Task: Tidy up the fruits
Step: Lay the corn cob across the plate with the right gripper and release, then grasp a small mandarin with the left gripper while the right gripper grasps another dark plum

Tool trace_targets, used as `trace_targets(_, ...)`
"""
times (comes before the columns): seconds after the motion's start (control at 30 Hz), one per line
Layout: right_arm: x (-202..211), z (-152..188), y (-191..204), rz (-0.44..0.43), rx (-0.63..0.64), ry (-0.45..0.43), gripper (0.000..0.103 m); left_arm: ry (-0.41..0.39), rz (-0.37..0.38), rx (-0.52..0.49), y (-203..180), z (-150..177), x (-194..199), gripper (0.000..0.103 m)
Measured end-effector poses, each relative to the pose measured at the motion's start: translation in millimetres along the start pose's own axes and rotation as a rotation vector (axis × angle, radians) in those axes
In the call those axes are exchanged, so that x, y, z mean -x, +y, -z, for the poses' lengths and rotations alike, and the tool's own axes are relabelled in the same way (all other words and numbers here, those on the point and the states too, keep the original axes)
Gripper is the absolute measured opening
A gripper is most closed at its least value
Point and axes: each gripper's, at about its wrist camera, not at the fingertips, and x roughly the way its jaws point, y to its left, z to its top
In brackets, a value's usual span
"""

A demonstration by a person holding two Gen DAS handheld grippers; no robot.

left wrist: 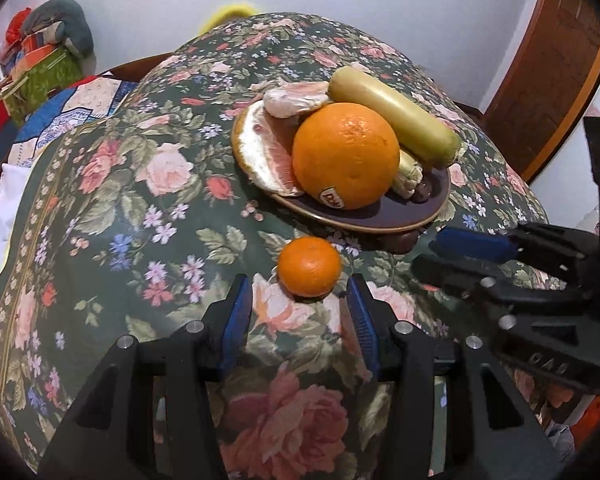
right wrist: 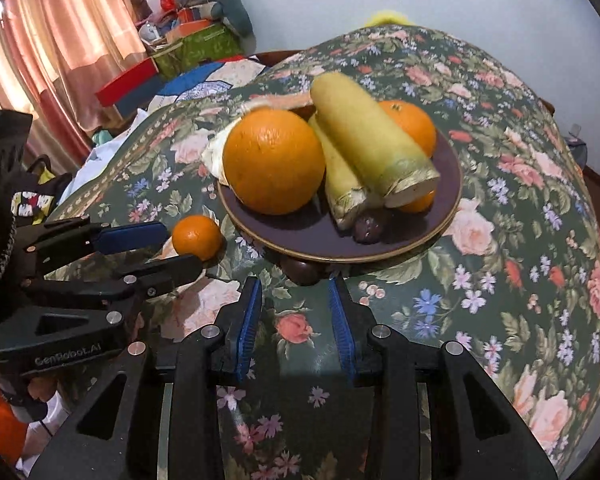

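A small mandarin (left wrist: 309, 266) lies on the floral tablecloth just ahead of my open left gripper (left wrist: 300, 284), between its fingertips but untouched; it also shows in the right wrist view (right wrist: 197, 237). A dark purple plate (left wrist: 416, 216) (right wrist: 448, 184) holds a large orange (left wrist: 345, 160) (right wrist: 274, 160), pomelo pieces (left wrist: 268, 152), yellow-green bamboo shoots (left wrist: 392, 114) (right wrist: 372, 136) and more oranges (right wrist: 414, 124). A dark chestnut-like fruit (right wrist: 303, 270) lies on the cloth by the plate's near rim, just ahead of my open, empty right gripper (right wrist: 294, 286). The right gripper shows in the left view (left wrist: 440, 254).
The table is covered by a green floral cloth (left wrist: 140, 208) that slopes off at the sides. Boxes, cushions and cloth clutter (right wrist: 188, 36) sit at the back left near a pink curtain (right wrist: 60, 20). A wooden door (left wrist: 552, 72) stands at the right.
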Motion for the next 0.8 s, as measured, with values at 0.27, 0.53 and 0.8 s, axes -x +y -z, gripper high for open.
trace_targets(0.27,-12.1,-5.9,-2.6,-0.028,-0.019,0.009,0.032,-0.020,0.009,0.011,2.0,-7.0,-10.0,0.043)
trace_targets(0.53,-15.3,-5.7,-0.6,0.003,-0.012,0.002,0.025,-0.025,0.020,0.001,-0.6,-5.0,-9.4,0.033)
trace_targets(0.8,-8.1,-2.0,-1.9,-0.009,-0.021,-0.005,0.017,-0.028,0.002,0.007,1.1,2.1,4.2,0.033)
